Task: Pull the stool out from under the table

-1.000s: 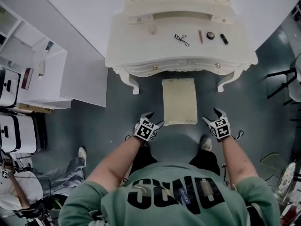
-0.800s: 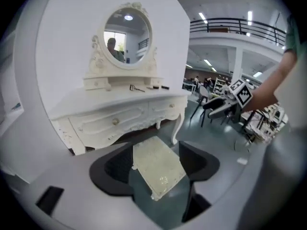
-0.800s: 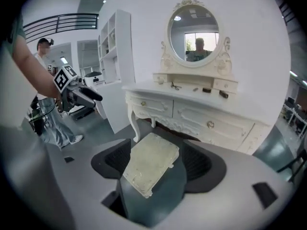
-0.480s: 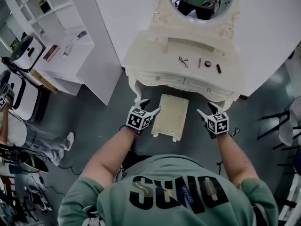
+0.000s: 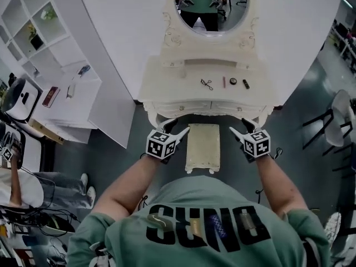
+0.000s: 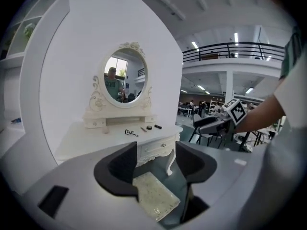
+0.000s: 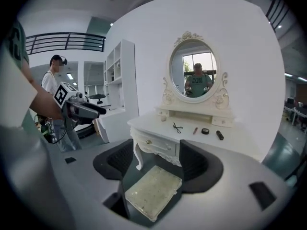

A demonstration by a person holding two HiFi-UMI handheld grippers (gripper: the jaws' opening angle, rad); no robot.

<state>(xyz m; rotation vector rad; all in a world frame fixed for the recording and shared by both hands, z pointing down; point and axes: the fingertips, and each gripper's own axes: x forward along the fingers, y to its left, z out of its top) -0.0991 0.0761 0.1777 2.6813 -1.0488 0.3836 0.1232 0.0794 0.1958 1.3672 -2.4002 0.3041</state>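
The cream padded stool (image 5: 202, 147) stands on the floor just in front of the white dressing table (image 5: 167, 82), almost all of its seat out from under the top. My left gripper (image 5: 178, 127) hovers high over the stool's left side and my right gripper (image 5: 239, 127) over its right side. Neither touches it. In the left gripper view the stool (image 6: 152, 198) lies far below the left gripper (image 6: 153, 164). The right gripper view shows the stool (image 7: 152, 190) below the right gripper (image 7: 154, 162). Both pairs of jaws have just been closing a little, with nothing between them.
An eyelash curler (image 5: 207, 84) and small cosmetics lie on the tabletop below the oval mirror (image 5: 211, 4). White shelving (image 5: 67, 93) stands at the left, where a person (image 5: 22, 188) also stands. Dark chairs (image 5: 334, 121) are at the right.
Both grippers have risen from low beside the stool's near end to well above the floor. The head view has tilted up, bringing the mirror into sight. The stool has not moved.
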